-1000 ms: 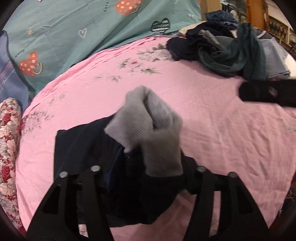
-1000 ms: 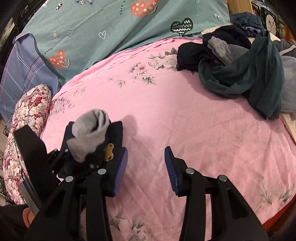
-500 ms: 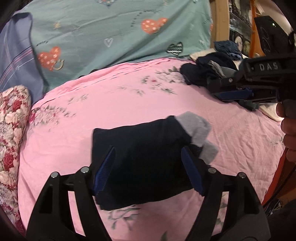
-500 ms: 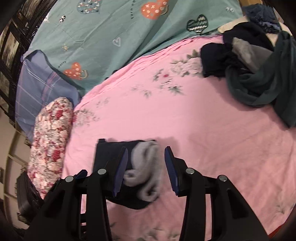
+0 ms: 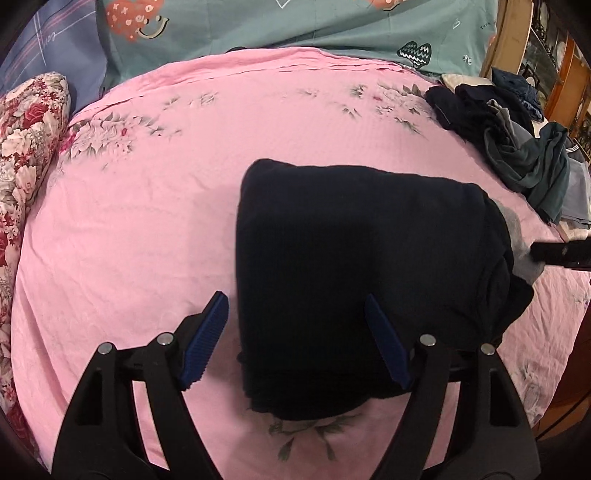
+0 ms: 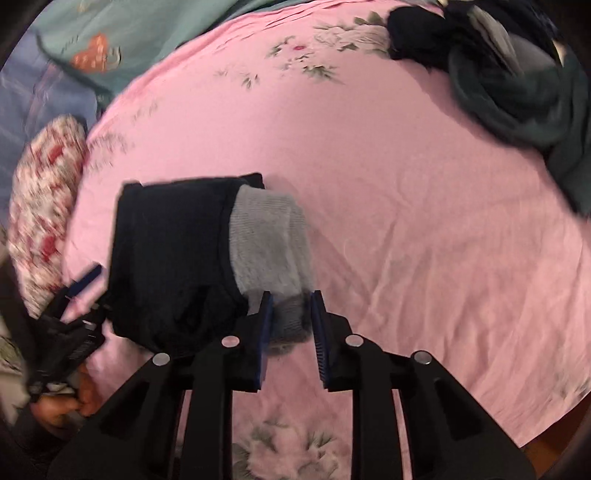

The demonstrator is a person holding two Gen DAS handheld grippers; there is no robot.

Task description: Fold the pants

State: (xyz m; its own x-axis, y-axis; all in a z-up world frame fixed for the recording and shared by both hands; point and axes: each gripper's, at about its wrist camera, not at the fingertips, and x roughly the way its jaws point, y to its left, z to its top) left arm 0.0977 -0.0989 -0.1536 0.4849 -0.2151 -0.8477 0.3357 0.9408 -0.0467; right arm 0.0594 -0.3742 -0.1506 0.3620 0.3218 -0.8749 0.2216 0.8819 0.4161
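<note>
The folded dark navy pants (image 5: 362, 258) lie on the pink bedsheet (image 5: 147, 221), with a grey fleece lining (image 6: 269, 243) sticking out at one end. My left gripper (image 5: 295, 332) is open, its blue pads either side of the pants' near edge, holding nothing. My right gripper (image 6: 290, 314) is closed on the grey lining end of the pants (image 6: 170, 258). The right gripper's tip shows at the right edge of the left wrist view (image 5: 561, 253), at the grey end. The left gripper shows at the left of the right wrist view (image 6: 77, 295).
A heap of dark and teal clothes (image 5: 517, 147) lies at the far right of the bed, also in the right wrist view (image 6: 517, 81). A floral pillow (image 5: 26, 147) sits at the left. A teal quilt with hearts (image 5: 295, 22) lies behind.
The pants now lie flat and folded. My left gripper has let go and come in low over them. My right gripper has moved in and closed on the grey end.
</note>
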